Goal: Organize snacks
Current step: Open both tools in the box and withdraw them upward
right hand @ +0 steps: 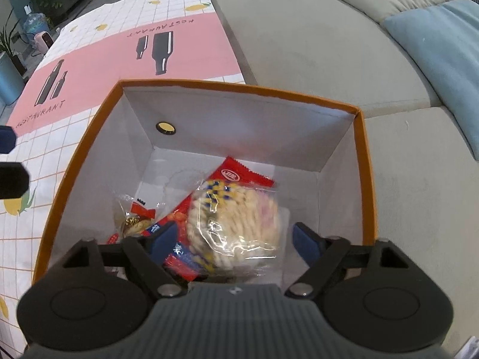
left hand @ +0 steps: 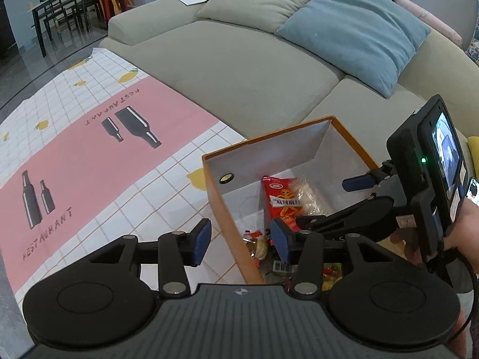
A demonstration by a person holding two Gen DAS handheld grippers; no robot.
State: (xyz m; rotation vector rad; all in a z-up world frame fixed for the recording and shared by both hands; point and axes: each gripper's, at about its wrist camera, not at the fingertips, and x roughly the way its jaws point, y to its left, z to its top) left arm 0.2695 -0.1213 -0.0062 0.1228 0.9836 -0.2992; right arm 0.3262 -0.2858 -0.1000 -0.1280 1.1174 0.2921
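Note:
An orange box [left hand: 224, 209] with white inner walls stands on the table and holds several snack packs. A red packet [left hand: 280, 197] and a clear rice-cracker pack [right hand: 236, 224] lie inside, beside a small wrapped snack [right hand: 134, 221]. My left gripper [left hand: 242, 239] is open and empty, straddling the box's near left wall. My right gripper [right hand: 233, 242] is open above the cracker pack, its fingers apart on either side and not pressing it. It also shows in the left wrist view [left hand: 338, 200] over the box.
A pink and white checked tablecloth [left hand: 89, 155] covers the table left of the box. A grey-green sofa [left hand: 239, 68] with a blue cushion [left hand: 359, 33] runs along the table's far side. Dining chairs [left hand: 60, 9] stand far back.

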